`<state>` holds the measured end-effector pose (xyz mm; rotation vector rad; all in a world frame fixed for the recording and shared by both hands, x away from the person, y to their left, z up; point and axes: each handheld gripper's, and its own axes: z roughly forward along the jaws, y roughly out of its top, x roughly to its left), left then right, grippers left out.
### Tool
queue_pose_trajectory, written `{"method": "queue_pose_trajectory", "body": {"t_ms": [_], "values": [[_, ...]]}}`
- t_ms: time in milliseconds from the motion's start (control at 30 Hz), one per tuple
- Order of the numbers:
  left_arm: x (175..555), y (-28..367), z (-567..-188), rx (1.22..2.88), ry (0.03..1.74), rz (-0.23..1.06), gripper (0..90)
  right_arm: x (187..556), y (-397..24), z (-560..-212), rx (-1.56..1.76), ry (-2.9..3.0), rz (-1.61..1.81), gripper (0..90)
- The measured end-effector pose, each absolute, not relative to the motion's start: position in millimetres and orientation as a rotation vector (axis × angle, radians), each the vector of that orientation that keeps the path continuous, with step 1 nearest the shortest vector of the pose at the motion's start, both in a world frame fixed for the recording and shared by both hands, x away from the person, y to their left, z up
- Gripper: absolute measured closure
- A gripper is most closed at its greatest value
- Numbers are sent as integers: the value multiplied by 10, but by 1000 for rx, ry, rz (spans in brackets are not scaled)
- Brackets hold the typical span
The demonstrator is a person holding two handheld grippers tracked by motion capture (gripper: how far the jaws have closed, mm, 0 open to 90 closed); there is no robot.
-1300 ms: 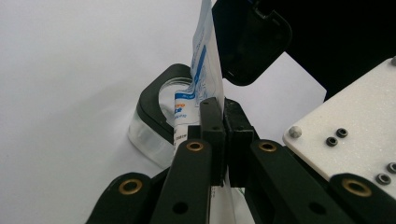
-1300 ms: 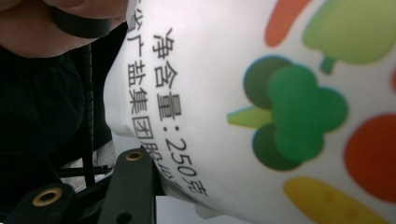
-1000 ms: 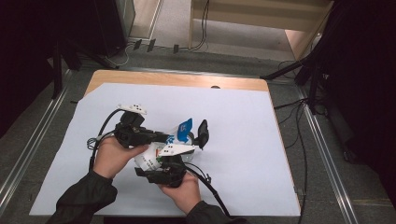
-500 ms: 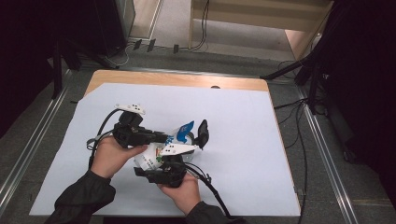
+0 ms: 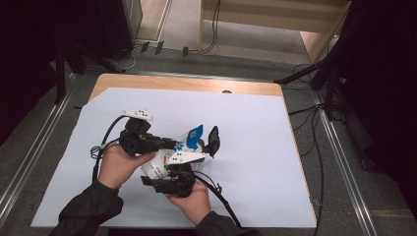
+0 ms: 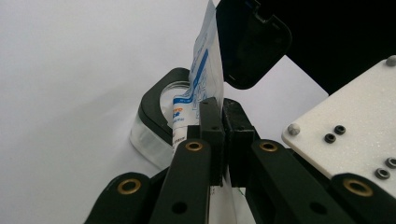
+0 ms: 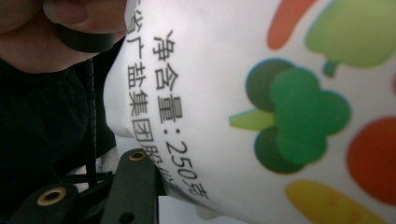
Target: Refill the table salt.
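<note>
A: Low centre of the high view, our right gripper is clamped round the belly of the salt bag; its own camera shows the printed vegetables pressed right up close.

B: And just up-left, our left gripper has its jaws squeezed tight on the bag's thin top edge.

A: We'd keep that pinch firm and tilt the spout slowly toward the jar, I reckon, or it slips.

B: Jar sits beyond, clear with a black rim, lid flipped up.

A: Count: one bag, one jar, two grippers.
</note>
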<state>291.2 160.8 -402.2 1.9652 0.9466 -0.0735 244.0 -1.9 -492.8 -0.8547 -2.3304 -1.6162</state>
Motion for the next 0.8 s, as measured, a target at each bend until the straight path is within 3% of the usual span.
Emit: {"method": "queue_pose_trajectory", "body": {"t_ms": [800], "values": [[2935,1610,-4031,1964,932,-86,891,2460,-22,-4922,-861,-2290,-1620,617]]}}
